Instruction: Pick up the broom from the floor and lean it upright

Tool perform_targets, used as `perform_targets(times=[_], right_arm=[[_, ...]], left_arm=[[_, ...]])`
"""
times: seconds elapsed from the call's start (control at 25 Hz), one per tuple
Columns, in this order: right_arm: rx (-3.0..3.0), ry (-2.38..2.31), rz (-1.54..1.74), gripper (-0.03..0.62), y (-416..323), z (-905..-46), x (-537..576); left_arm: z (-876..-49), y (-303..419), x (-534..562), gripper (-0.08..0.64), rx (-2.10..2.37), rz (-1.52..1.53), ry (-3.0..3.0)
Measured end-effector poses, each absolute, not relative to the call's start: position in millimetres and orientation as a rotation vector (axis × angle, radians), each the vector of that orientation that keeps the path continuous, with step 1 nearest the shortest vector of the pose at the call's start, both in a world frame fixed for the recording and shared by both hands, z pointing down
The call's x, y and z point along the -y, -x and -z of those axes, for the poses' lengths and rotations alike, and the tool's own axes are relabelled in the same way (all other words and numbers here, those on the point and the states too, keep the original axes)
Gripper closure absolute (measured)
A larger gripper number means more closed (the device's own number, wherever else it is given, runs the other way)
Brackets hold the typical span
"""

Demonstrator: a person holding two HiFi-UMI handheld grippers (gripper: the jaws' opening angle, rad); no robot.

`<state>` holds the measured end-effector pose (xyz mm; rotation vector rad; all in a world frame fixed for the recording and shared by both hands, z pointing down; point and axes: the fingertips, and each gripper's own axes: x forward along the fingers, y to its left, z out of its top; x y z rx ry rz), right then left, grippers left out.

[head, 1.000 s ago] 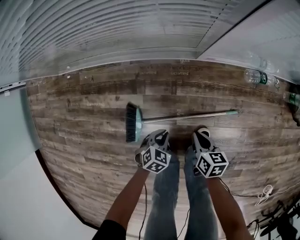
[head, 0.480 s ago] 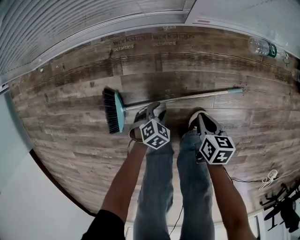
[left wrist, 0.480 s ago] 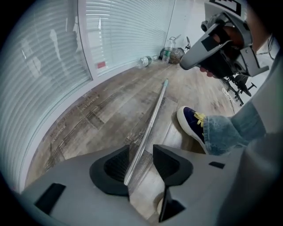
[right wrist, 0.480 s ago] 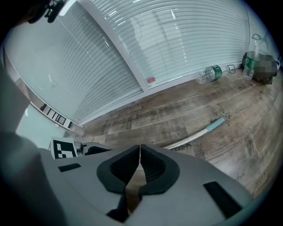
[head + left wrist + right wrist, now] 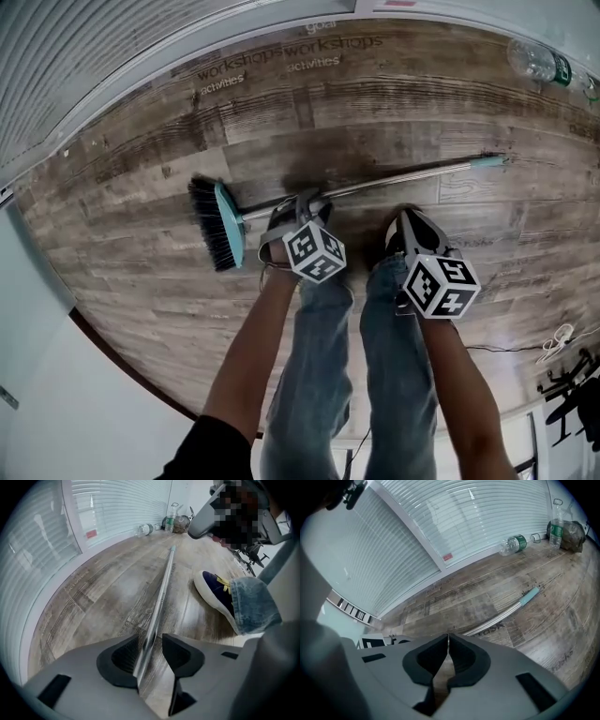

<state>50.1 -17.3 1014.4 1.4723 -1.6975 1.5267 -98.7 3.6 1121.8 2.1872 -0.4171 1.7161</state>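
Looking down from the head camera, I see the broom (image 5: 394, 178) lying flat on the wooden floor (image 5: 141, 187), just in front of the person's shoes. Its brush head (image 5: 217, 225), with a teal back, is at the left. The metal handle runs to the right and ends in a teal grip (image 5: 487, 161).

My left gripper (image 5: 151, 646) points steeply down over the handle, near the brush head. Its jaws have just been opening and stand wide apart, with the handle passing between the two pads. A gap shows beside the right pad, so the handle is not clamped. I cannot tell if the other pad touches it.

My right gripper (image 5: 448, 644) is over the floor near the right shoe (image 5: 215, 590). Its jaws are pressed together and nothing is between them; the handle lies beyond their tips. A plastic bottle (image 5: 513, 543) lies at the wall, under the blinds (image 5: 478, 513).
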Motion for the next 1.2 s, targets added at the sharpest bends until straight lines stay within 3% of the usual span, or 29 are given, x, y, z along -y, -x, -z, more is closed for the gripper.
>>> perform_targets(times=[0.8,0.88,1.2], right_arm=[[1.595,-1.533,-1.61,0.572,-60,-1033,7],[1.592,-1.513,-1.607,0.572,-59,-1035,5],[1.569,-1.582,-1.644,0.571,-73,-1026,15]], left_arm=[[-1143,75,-3,0.399,0.313,-1.805,-2.19],[-1142,76,-1,0.44,0.316,-1.804,-2.185],[-1124,86,11,0.462,0.336,-1.835,-2.248]])
